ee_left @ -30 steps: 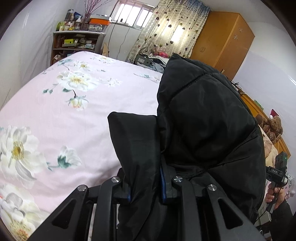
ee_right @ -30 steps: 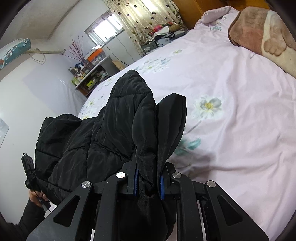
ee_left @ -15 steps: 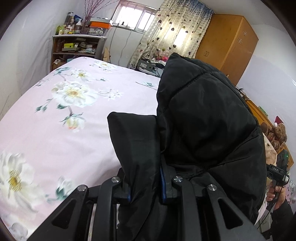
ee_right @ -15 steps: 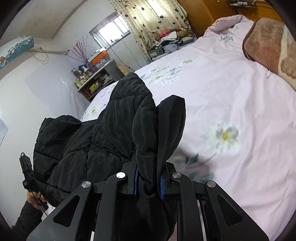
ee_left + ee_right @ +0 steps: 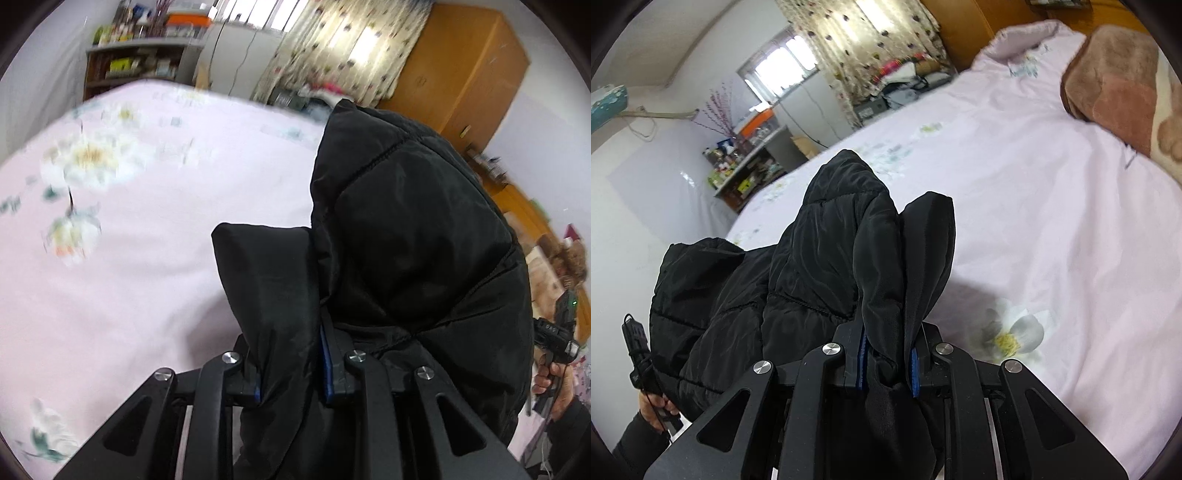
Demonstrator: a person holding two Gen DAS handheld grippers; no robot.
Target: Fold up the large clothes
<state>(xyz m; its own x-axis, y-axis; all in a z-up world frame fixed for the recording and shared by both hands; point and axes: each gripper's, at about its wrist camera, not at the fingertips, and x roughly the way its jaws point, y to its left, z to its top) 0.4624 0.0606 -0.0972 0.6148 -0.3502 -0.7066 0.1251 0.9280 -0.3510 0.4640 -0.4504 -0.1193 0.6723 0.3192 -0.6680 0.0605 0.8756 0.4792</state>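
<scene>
A black quilted puffer jacket (image 5: 413,236) hangs between both grippers above a pink floral bedsheet (image 5: 129,229). My left gripper (image 5: 290,369) is shut on a thick black fold of the jacket, which bulges up between the blue pads. In the right wrist view the same jacket (image 5: 820,266) drapes off to the left, and my right gripper (image 5: 886,363) is shut on another bunched fold. The pink sheet (image 5: 1052,229) spreads to the right of it. Both sets of fingertips are buried in fabric.
A brown plush blanket (image 5: 1115,85) lies at the bed's head. A cluttered shelf (image 5: 140,66), a patterned curtain (image 5: 332,44) and a wooden wardrobe (image 5: 461,74) stand beyond the bed. A person's hand (image 5: 554,373) holds the other gripper's handle at far right.
Both grippers carried the jacket forward and lower over the bed; the flowers on the sheet slid toward the cameras. Both grips on the jacket are unchanged.
</scene>
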